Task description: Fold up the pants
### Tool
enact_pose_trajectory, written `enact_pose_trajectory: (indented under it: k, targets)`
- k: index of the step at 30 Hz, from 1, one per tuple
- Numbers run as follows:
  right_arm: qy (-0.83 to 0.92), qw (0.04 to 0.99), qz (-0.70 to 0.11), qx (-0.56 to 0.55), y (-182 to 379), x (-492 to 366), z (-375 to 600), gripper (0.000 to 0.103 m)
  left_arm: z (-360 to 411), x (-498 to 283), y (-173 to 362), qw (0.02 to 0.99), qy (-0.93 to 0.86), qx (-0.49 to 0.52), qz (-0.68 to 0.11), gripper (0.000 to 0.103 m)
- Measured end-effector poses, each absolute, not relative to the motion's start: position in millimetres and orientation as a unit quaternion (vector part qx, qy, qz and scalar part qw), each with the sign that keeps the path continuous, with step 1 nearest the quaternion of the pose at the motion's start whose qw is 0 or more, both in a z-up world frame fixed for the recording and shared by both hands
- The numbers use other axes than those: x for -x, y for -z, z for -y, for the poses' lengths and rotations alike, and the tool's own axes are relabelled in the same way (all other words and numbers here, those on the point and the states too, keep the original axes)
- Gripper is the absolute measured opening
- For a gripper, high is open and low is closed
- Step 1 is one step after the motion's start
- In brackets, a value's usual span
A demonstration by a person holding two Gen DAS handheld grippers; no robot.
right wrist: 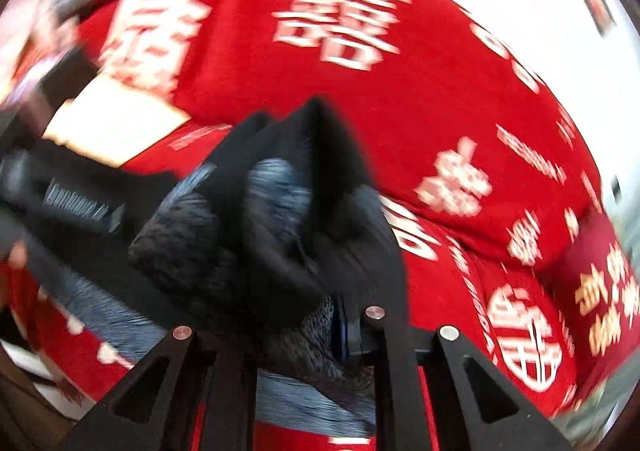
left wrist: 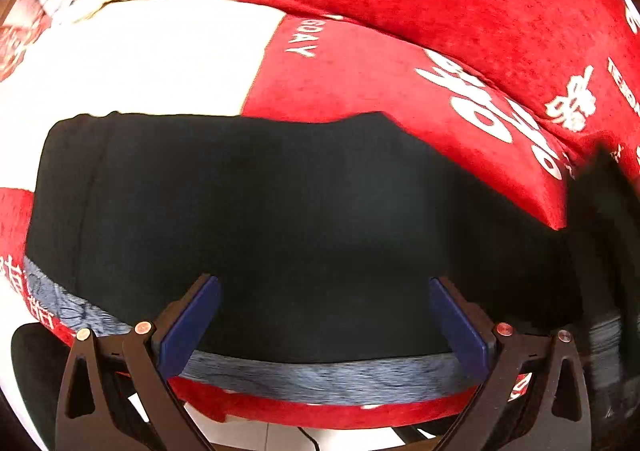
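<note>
Black pants lie flat on a red and white blanket, with their grey-blue waistband along the near edge. My left gripper hovers over the waistband end, its blue pads wide apart and nothing pinched between them. In the right wrist view a bunched part of the pants, black with grey lining, rises from my right gripper. That gripper is shut on the fabric, which hides its fingertips. The view is blurred by motion.
The blanket carries large white characters and heaps into a thick fold behind the pants. Pale floor with a dark cable shows below the near edge. A blurred dark gripper body and a fingertip sit at the left.
</note>
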State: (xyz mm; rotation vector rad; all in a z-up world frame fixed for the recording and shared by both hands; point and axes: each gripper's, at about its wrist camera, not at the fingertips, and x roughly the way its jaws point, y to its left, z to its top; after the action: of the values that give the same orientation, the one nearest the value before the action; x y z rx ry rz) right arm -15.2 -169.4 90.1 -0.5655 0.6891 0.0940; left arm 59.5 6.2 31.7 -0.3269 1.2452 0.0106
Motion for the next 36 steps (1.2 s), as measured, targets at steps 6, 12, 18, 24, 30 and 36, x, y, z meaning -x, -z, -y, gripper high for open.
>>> enact_pose_trajectory:
  k: [6,12,18,24,30,36]
  targets:
    - [-0.056,0.854,-0.392,0.337,-21.2,3.0,115.0,0.017,-36.8,-54.4,-20.1,0.796,-0.02,0.167,-0.582,0.103]
    - [-0.042,0.84,-0.41,0.352,-12.7,-4.5,102.1,0.025,-37.3,-56.1,-17.5,0.795,-0.012,0.173,-0.581,0.103]
    - [-0.074,0.845,-0.395,0.354,-38.7,30.1,104.1,0.081,-30.2,-55.4,-28.4,0.808,-0.007,0.152,-0.569,0.103]
    - [-0.082,0.885,-0.387,0.247,-95.2,59.4,172.3,0.085,-20.4,-56.4,-58.3,0.821,0.012,0.153,-0.55,0.103]
    - [0.094,0.884,-0.445,0.111,-81.3,17.7,299.2,0.086,53.7,-47.3,-70.6,0.828,0.09,0.1,-0.544,0.103]
    - [0.101,0.86,-0.492,0.088,-36.7,10.9,329.5,0.086,97.0,-45.9,-19.5,0.79,0.096,0.049,-0.603,0.103]
